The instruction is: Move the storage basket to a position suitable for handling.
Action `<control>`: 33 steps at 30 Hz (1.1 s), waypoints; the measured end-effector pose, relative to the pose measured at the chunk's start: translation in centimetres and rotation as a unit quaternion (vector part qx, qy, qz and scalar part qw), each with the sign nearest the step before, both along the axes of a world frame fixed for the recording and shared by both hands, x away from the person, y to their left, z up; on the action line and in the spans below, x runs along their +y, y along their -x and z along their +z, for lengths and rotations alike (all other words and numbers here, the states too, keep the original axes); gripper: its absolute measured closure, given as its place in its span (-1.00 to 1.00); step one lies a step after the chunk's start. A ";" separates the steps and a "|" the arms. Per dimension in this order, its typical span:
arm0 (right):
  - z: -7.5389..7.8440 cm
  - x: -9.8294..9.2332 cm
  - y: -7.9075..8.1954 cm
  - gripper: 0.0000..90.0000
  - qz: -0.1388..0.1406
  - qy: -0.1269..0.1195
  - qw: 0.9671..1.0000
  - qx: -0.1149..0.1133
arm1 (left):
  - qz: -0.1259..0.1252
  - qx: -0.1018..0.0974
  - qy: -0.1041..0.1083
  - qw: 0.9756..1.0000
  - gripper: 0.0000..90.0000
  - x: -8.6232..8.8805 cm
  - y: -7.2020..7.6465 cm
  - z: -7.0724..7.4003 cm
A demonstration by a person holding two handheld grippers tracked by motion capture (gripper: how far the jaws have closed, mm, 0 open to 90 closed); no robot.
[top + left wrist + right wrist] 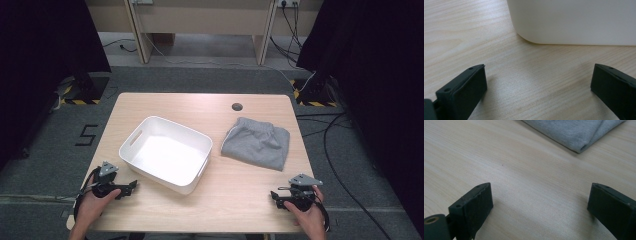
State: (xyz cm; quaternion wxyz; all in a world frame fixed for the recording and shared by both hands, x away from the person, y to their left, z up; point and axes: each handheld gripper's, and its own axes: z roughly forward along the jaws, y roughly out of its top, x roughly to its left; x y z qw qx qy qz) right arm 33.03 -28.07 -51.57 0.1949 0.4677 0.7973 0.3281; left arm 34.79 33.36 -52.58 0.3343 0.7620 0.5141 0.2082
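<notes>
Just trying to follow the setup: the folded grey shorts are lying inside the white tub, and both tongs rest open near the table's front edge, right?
Not quite. The folded grey shorts lie on the table beside the white tub, not inside it; the high view shows the tub empty. The rest holds: the left tongs and right tongs rest open near the front edge.

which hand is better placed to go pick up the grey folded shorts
Right, probably. The right gripper rests open on the same side of the table as the grey shorts, with bare wood between. The left gripper, also open, has the white bin in its way.
</notes>
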 end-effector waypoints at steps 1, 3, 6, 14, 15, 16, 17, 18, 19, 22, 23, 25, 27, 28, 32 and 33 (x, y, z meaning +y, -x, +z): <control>0.0 0.0 0.0 -0.85 0.000 0.000 1.000 0.001 | 0.000 0.000 0.000 1.000 -1.00 0.0 0.0 0.0; 0.0 0.0 0.0 -0.86 0.001 0.000 1.000 0.001 | 0.000 0.000 0.000 1.000 -1.00 0.0 0.0 0.0; 0.0 0.0 -0.1 -0.86 0.002 0.000 1.000 0.001 | 0.000 0.000 0.000 1.000 -1.00 0.0 0.0 0.0; 0.6 0.1 -0.1 -0.64 0.000 -0.027 1.000 -0.014 | 0.002 0.000 0.001 1.000 -1.00 0.0 0.1 0.0; 0.8 0.2 -0.2 -0.65 0.000 -0.026 0.999 -0.019 | 0.001 0.000 0.001 1.000 -1.00 0.0 0.1 0.0; 1.2 0.3 -0.3 -0.63 0.001 -0.028 0.999 -0.026 | 0.002 0.000 0.001 1.000 -1.00 0.0 0.1 0.0; 1.7 0.9 -0.7 -0.61 -0.001 -0.038 0.999 -0.028 | 0.001 0.000 0.001 1.000 -1.00 0.0 0.1 0.0; 1.9 1.1 -1.0 -0.59 0.000 -0.037 0.999 -0.032 | 0.002 0.000 0.001 1.000 -1.00 0.0 0.1 0.0; 2.1 1.4 -1.3 -0.58 0.002 -0.033 0.999 -0.037 | 0.002 0.000 0.001 1.000 -1.00 0.0 0.1 0.0; 2.9 2.5 -2.4 -0.57 0.004 -0.021 0.999 -0.043 | 0.002 0.000 0.001 1.000 -1.00 0.0 0.1 0.0; 3.2 2.7 -2.7 -0.56 0.005 -0.020 0.999 -0.048 | 0.001 0.000 0.001 1.000 -1.00 0.0 0.0 0.0; 3.6 3.2 -3.3 -0.56 0.003 -0.022 0.998 -0.052 | 0.001 0.000 0.001 1.000 -1.00 0.0 0.0 0.0; 4.0 3.6 -3.9 -0.54 0.002 -0.027 0.998 -0.053 | 0.002 0.000 0.001 1.000 -1.00 0.0 0.1 0.0; 4.0 3.8 -4.1 -0.54 0.003 -0.027 0.998 -0.054 | 0.001 0.000 0.001 1.000 -1.00 0.0 0.0 0.0; 4.5 4.5 -5.2 -0.53 0.010 -0.022 0.998 -0.059 | 0.001 0.000 0.001 1.000 -1.00 0.0 0.0 0.0; 4.6 4.7 -5.5 -0.53 0.010 -0.022 0.998 -0.060 | 0.001 0.000 0.001 1.000 -1.00 0.0 0.0 0.0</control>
